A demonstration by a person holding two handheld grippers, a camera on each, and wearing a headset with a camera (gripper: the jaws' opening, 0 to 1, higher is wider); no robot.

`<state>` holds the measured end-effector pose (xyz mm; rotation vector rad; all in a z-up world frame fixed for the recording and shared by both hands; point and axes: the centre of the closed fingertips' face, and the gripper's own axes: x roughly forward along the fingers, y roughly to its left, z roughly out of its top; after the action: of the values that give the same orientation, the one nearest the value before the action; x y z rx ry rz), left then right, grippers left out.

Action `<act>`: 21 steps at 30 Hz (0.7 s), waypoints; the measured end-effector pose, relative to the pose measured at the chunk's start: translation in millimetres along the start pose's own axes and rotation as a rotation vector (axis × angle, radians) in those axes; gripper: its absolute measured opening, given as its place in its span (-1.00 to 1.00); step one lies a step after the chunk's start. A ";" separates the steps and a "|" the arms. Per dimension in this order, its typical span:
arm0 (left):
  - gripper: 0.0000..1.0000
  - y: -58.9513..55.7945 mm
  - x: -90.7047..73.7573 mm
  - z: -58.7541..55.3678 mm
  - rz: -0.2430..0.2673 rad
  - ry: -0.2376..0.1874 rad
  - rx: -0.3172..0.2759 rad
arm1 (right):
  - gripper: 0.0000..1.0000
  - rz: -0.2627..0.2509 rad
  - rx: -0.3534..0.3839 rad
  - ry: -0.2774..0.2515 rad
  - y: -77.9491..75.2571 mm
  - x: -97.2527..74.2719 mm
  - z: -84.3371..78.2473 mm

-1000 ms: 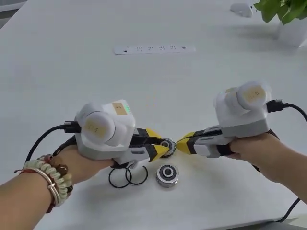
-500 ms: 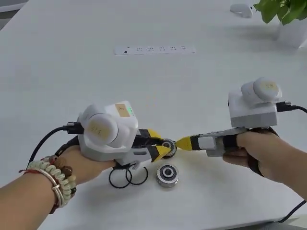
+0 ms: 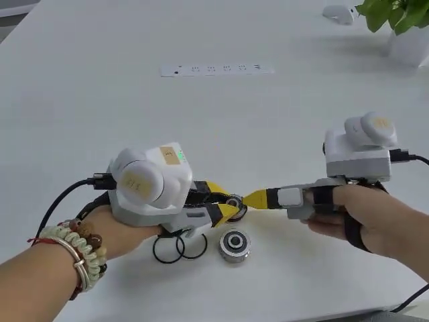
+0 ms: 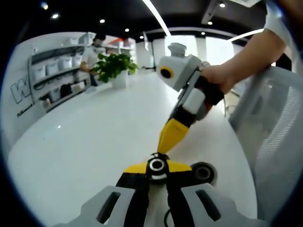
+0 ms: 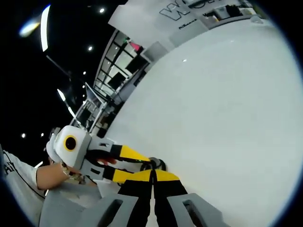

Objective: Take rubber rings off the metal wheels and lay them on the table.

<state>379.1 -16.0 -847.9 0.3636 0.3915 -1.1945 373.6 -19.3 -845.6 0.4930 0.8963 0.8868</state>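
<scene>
Left claw (image 3: 229,202) clenched on a wheel (image 3: 235,202); right claw (image 3: 249,199) pinched closed at its rim. Two rings (image 3: 178,247) lie on the table (image 3: 214,127); second wheel (image 3: 234,244) seemingly awaits.

Wall sign, left gripper view: a large grey "W" (image 4: 21,87) on the white wall. The letters after it and the small line beneath are too fine to read.
Wall sign, right gripper view: lettering (image 5: 173,10) on the wall beyond the bench starts with "W". The rest is unreadable.
Left gripper (image 3: 231,204): an orange square label (image 3: 169,155) sits on its body, the print too small to read.
Right gripper (image 3: 251,199): a pale yellow sticker (image 3: 380,123), its marks illegible.
Power strip (image 3: 216,68): tiny marks by the sockets, illegible.
</scene>
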 end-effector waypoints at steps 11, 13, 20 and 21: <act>-0.73 0.3 0.5 -0.2 0.004 -0.006 -0.009 | -1.00 0.023 0.013 0.000 3.1 1.8 1.4; -0.73 0.2 0.4 -0.1 0.005 -0.007 -0.009 | -1.00 0.027 0.008 0.002 4.3 2.3 1.4; -0.73 -0.1 0.4 -0.1 0.006 -0.007 -0.010 | -1.00 0.026 -0.003 0.003 5.4 2.4 1.5; -0.73 -0.1 0.3 -0.1 0.006 -0.008 -0.012 | -1.00 0.027 -0.003 0.003 5.9 2.5 1.4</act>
<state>379.1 -16.3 -848.2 0.3494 0.3906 -1.1866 372.9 -14.0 -841.9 0.5023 0.8927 0.9137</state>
